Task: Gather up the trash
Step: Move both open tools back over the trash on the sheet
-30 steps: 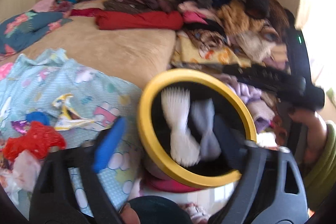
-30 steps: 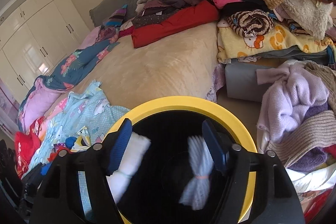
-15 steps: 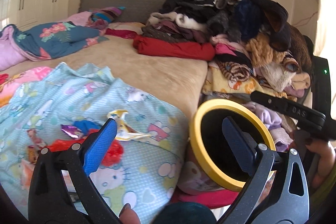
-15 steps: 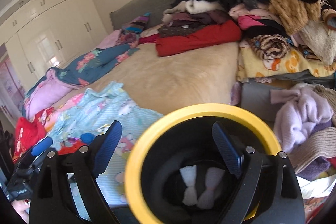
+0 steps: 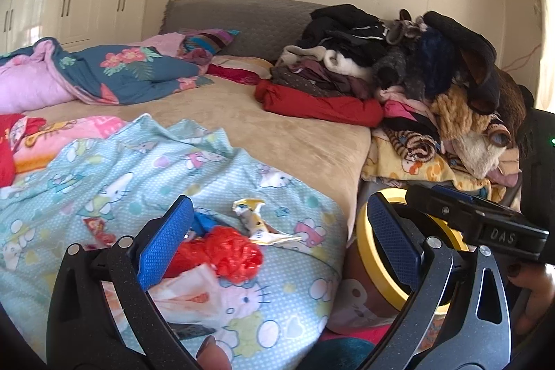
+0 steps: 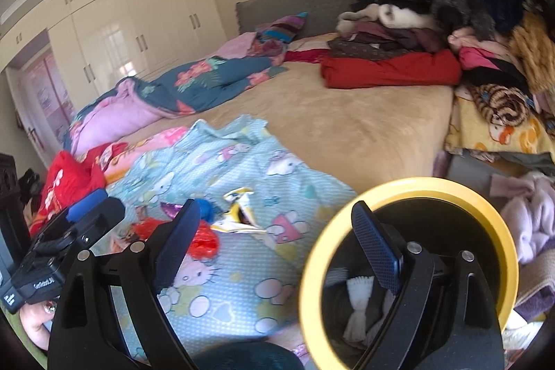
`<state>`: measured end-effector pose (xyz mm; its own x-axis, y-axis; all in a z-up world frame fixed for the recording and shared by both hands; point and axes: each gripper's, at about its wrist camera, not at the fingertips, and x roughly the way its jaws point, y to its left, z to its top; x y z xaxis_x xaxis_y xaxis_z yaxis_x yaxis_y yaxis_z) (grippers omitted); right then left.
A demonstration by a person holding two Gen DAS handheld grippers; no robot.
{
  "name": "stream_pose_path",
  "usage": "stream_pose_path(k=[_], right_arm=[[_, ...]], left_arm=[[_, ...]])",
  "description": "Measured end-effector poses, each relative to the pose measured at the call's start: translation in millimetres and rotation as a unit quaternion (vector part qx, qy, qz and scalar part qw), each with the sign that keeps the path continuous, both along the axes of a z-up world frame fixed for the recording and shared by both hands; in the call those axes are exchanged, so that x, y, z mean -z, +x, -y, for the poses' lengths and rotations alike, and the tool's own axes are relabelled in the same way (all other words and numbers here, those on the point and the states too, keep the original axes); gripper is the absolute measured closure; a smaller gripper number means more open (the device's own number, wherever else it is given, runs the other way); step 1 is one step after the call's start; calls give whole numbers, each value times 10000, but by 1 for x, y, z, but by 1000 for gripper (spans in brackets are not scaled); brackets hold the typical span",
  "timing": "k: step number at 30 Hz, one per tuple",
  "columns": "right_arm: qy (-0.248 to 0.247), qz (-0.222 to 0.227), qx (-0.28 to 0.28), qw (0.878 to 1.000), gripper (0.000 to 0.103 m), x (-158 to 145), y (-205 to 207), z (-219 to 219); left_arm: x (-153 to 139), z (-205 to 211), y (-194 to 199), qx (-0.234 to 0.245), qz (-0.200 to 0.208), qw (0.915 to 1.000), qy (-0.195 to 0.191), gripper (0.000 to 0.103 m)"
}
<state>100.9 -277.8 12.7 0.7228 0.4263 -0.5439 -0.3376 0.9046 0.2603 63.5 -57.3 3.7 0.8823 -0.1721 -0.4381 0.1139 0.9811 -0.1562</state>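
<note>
Trash is seen on the light-blue cartoon sheet (image 5: pixel 104 175) on the bed: red crumpled plastic (image 5: pixel 232 252), then yellow-white wrapper (image 5: pixel 253 217). Left hand-held gripper (image 5: pixel 277 245) is held wide open, empty, red plastic just beyond its pads. Right hand-held gripper (image 6: pixel 277 241) is likewise spread, empty, above the yellow-rimmed bin (image 6: pixel 409 186) at right.

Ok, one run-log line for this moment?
left gripper: open, empty | right gripper: open, empty | red plastic bag: on bed | yellow-rimmed bin: white items inside

Bright daylight from the right, glare on wardrobe doors (image 6: pixel 114 37), sharp centre, fisheye bending, dark vignetted corners
</note>
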Motion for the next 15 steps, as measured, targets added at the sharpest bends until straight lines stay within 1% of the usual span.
stream_pose_path(k=[15], right_arm=[[-348,-103,-792,9962,17,7,7,-69]], left_arm=[[5,-54,-5,-545,-32,9985,-85,11]])
